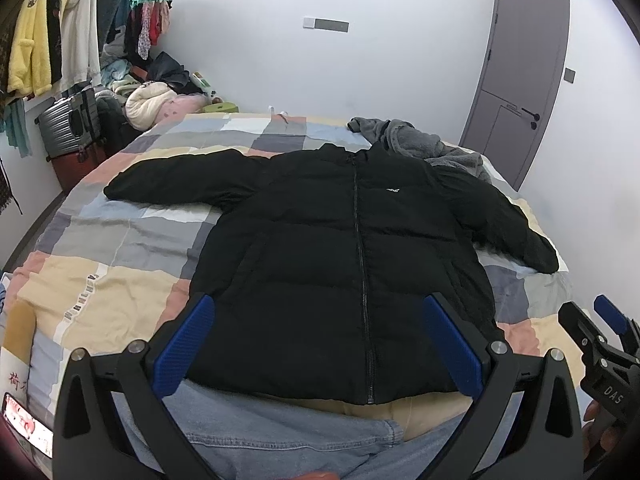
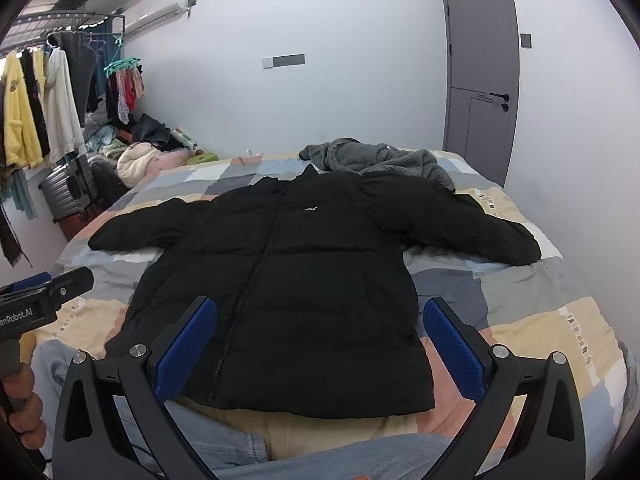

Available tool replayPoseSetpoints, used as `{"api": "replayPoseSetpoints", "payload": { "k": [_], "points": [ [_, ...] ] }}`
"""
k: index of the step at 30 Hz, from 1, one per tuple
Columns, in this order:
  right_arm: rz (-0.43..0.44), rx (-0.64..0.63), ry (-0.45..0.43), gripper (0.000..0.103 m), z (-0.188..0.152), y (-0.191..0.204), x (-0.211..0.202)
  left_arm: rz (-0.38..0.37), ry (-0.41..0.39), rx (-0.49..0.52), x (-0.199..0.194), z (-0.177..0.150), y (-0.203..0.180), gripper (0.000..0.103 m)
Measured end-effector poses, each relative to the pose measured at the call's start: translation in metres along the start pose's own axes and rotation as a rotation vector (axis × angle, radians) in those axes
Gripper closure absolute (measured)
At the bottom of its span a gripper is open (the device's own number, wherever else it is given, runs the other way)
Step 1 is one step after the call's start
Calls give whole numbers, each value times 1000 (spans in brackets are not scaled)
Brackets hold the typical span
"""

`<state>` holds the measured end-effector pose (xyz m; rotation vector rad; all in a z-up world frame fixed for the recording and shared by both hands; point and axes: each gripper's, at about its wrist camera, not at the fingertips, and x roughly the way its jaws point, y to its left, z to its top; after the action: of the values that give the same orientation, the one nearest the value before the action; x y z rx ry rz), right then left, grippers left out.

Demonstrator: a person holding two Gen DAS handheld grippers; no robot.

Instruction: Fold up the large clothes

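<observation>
**Black puffer jacket spread flat, both grippers held wide above its hem**

Your black puffer jacket [image 1: 344, 248] lies face up on the patchwork duvet [image 1: 120, 248], zipped to the collar, sleeves stretched out to either side and hem toward you. Your left gripper [image 1: 318, 340] hangs over the hem with its blue pads spread wide and nothing between them; your right gripper [image 2: 320, 344] does the same from the other side, jaws parted and empty. In the left wrist view, the right gripper shows at the right edge, beside the jacket's corner.

Behind the collar, a grey fleece garment [image 2: 380, 160] lies crumpled, its edge touching the jacket's shoulder. Your jeans-clad legs [image 1: 280, 432] sit just under the hem, between you and the bed. To the left, a clothes rail holds a yellow fleece [image 1: 30, 52] and a white hoodie [image 1: 80, 32]; below them stands a silver suitcase [image 1: 66, 124] beside a heap of clothes and bedding. A grey door [image 2: 480, 72] stands closed in the far wall, right of the bed.

A small white logo [image 2: 310, 209] marks the jacket's chest, too small to read. The left gripper's body reads "enRobot.AI" in the right wrist view; the right gripper's reads "DAS" in the left wrist view. Lettering printed along the duvet strips is not legible.
</observation>
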<state>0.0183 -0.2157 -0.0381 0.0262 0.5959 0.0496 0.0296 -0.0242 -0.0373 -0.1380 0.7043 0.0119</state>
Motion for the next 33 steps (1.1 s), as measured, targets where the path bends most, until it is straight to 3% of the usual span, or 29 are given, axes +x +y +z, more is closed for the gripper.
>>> {"api": "replayPoseSetpoints", "payload": {
  "k": [23, 31, 33],
  "points": [
    [13, -2, -3, 0, 5, 0, 11, -20, 10, 18, 12, 0, 0, 0],
    [18, 18, -10, 0, 14, -8, 31, -13, -86, 69, 20, 26, 0, 0],
    [9, 20, -12, 0, 16, -10, 37, -41, -107, 70, 28, 37, 1, 0]
  ]
}}
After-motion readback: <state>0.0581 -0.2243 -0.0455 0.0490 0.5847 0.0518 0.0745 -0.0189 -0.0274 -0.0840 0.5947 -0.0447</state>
